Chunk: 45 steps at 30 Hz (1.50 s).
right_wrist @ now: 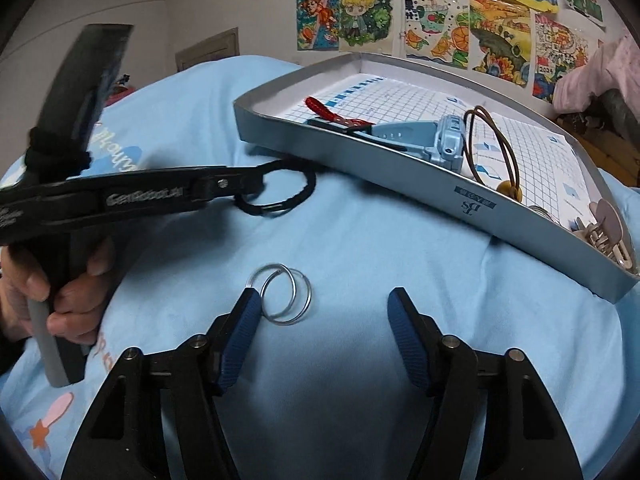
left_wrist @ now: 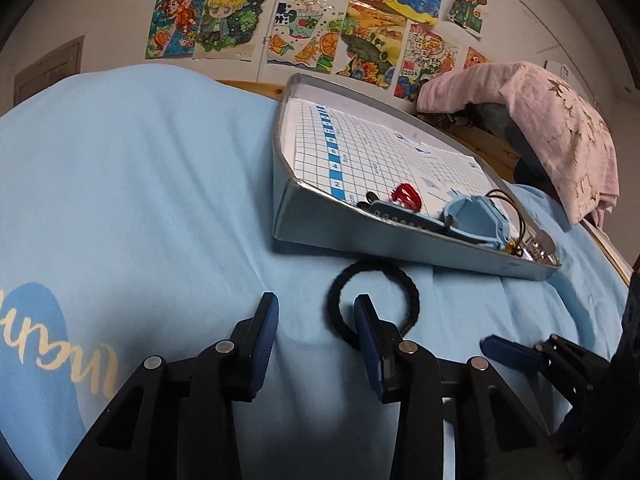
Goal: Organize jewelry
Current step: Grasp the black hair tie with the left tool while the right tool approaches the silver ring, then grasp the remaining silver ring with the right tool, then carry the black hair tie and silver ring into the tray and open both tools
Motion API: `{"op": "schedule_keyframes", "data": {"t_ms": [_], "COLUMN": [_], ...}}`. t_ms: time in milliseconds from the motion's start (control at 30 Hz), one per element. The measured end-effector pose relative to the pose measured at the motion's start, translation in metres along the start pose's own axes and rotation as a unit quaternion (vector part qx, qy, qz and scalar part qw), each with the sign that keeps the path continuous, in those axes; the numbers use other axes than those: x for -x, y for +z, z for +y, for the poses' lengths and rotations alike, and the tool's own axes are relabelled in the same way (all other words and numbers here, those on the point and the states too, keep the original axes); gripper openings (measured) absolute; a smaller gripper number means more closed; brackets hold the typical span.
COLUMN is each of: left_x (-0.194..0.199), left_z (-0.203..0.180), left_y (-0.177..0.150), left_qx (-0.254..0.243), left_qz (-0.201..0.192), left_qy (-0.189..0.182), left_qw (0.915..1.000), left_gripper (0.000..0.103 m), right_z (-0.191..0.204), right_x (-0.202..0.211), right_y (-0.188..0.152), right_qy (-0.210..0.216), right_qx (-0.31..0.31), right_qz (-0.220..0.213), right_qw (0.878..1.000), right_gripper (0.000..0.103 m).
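1. In the right wrist view, the right gripper (right_wrist: 320, 312) hangs low over the blue cloth (right_wrist: 360, 248) with jaws spread wide and empty; two linked silver rings (right_wrist: 285, 299) lie at 11 o'clock of its gap, touching the left finger's tip.
2. The left gripper (left_wrist: 316, 312) also stands spread, holding nothing. Its right finger sits inside the loop of the black hair tie (left_wrist: 374, 302), which lies flat on the cloth.
3. Farther, at 1 o'clock, the grey tray (right_wrist: 400, 184) already holds a red band (right_wrist: 332, 114), a blue watch (right_wrist: 436, 142), a brown hair tie (right_wrist: 494, 148) and metal pieces.
4. Judged so: mostly sorted; the black tie and rings remain outside.
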State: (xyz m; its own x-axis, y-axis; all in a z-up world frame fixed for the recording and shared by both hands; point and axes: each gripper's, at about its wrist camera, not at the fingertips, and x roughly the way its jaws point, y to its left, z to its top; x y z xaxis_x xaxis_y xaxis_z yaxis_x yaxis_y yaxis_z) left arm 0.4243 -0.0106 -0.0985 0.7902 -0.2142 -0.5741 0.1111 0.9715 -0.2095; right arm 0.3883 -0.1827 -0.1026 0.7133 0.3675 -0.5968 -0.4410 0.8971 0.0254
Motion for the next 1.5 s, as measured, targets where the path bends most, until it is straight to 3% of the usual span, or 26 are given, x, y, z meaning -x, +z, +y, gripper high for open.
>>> {"op": "schedule_keyframes", "data": {"t_ms": [133, 200, 367, 467, 533, 667, 867, 933, 1100, 1500], "left_x": [0.000, -0.003, -0.007, -0.006, -0.006, -0.006, -0.004, -0.003, 0.004, 0.032], "left_z": [-0.002, -0.003, -0.004, -0.006, -0.009, -0.010, -0.009, -0.011, -0.017, -0.029], "left_y": [-0.003, -0.003, -0.004, -0.006, -0.007, -0.009, -0.011, -0.011, -0.013, -0.004], "left_qx": [-0.003, -0.004, -0.005, -0.008, -0.013, -0.017, -0.016, -0.020, -0.033, -0.037], "left_qz": [0.005, 0.012, 0.022, 0.019, 0.019, 0.021, 0.019, 0.016, -0.001, 0.013], "left_qy": [-0.008, -0.009, -0.001, -0.008, -0.006, -0.003, -0.003, 0.001, 0.009, 0.044], "left_qw": [1.0000, 0.9999, 0.9998, 0.9997, 0.9997, 0.9996, 0.9997, 0.9997, 0.9994, 0.9982], "left_gripper": [0.037, 0.029, 0.020, 0.011, 0.009, 0.007, 0.007, 0.007, 0.006, 0.005], "right_z": [0.000, -0.001, -0.004, -0.010, -0.015, -0.015, -0.012, -0.013, -0.020, -0.037], "right_x": [0.002, 0.002, 0.001, 0.007, 0.008, -0.001, -0.018, -0.021, -0.021, 0.007], "right_y": [0.001, 0.002, 0.003, 0.003, 0.003, 0.003, 0.007, 0.008, 0.010, 0.022], "right_qy": [-0.013, -0.018, -0.018, 0.009, 0.024, 0.027, 0.039, 0.033, 0.047, 0.076], "right_qx": [-0.003, -0.004, -0.011, -0.025, -0.037, -0.035, -0.022, -0.023, -0.043, -0.067], "right_qz": [0.000, 0.000, -0.001, -0.019, -0.027, -0.013, 0.024, 0.033, 0.032, -0.033], "right_qw": [1.000, 1.000, 1.000, 0.999, 0.999, 0.999, 0.999, 0.999, 0.997, 0.994], "right_gripper": [0.059, 0.059, 0.059, 0.059, 0.059, 0.047, 0.047, 0.038, 0.005, 0.003]}}
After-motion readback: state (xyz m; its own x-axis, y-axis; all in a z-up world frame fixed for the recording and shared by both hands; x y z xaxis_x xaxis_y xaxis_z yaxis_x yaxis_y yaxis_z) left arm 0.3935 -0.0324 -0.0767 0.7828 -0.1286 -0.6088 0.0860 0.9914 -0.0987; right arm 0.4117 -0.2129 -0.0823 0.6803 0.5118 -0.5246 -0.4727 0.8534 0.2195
